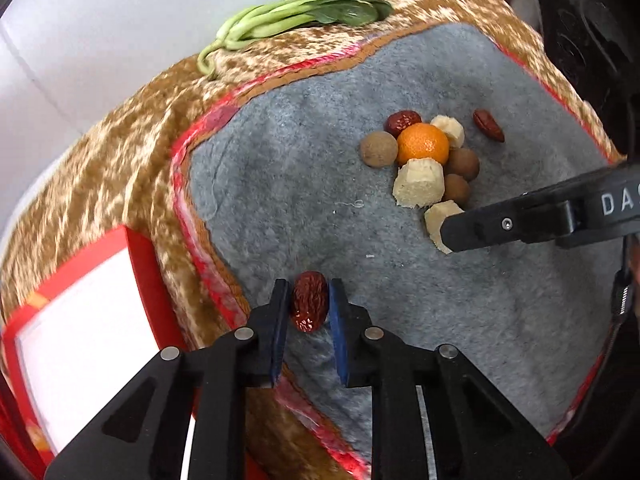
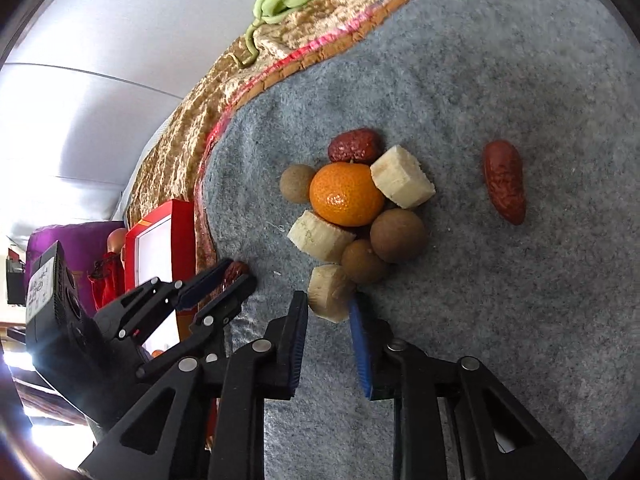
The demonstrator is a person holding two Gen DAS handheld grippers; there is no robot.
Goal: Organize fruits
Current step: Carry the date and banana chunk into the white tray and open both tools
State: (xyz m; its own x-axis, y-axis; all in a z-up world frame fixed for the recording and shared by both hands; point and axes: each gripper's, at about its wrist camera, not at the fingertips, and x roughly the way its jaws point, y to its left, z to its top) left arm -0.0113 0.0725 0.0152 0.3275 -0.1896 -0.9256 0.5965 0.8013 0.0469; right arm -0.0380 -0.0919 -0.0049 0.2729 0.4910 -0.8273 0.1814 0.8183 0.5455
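Left gripper (image 1: 309, 304) fingers pinch a red date (image 1: 308, 302); right gripper (image 2: 330, 304) fingers spread around a banana chunk (image 2: 330, 292).

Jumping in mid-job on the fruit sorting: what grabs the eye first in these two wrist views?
The bright orange stands out, sitting in the middle of a tight cluster of banana chunks and brown longans on the grey mat. Next, the left tongs are clamped on a wrinkled red date near the mat's edge, while the right tongs straddle the nearest banana chunk. One more red date lies alone, right of the cluster.
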